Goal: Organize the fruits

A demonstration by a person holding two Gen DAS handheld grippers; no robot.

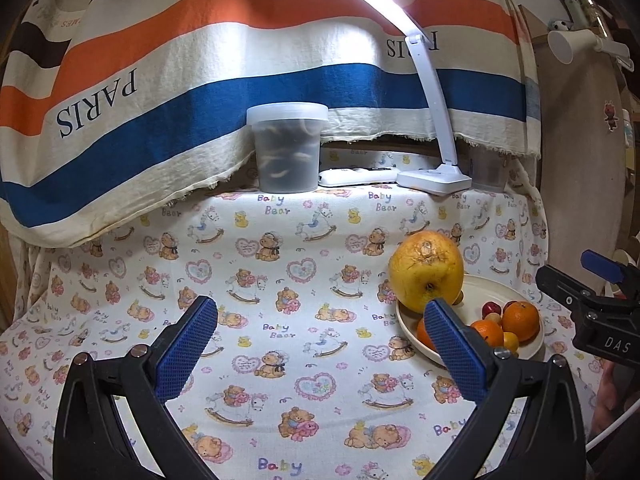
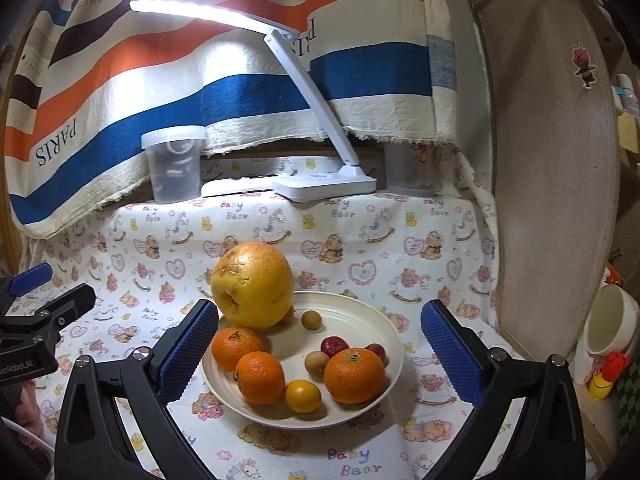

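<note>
Over the cloth: left gripper (image 1: 320,344) spread wide, empty.
Right gripper (image 2: 320,346): wide, empty, straddling plate (image 2: 376,320).
Fruits: oranges (image 2: 354,376) on plate; pomelo (image 2: 252,284) at 11 o'clock.
Hidden: tub (image 1: 287,148) contents unclear.

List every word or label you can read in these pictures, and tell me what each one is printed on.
"PARIS": striped cloth, hanging upside down.
"HERMES": same cloth's upper stripe, seen in the right wrist view.
"Baby Bear": repeated over the nursery-print tablecloth.
"DAS": black body of the right hand-held gripper.
"...enRobot.AI": black body of the left hand-held gripper, start cut off.
Nothing readable on the plastic tub or lamp.
</note>
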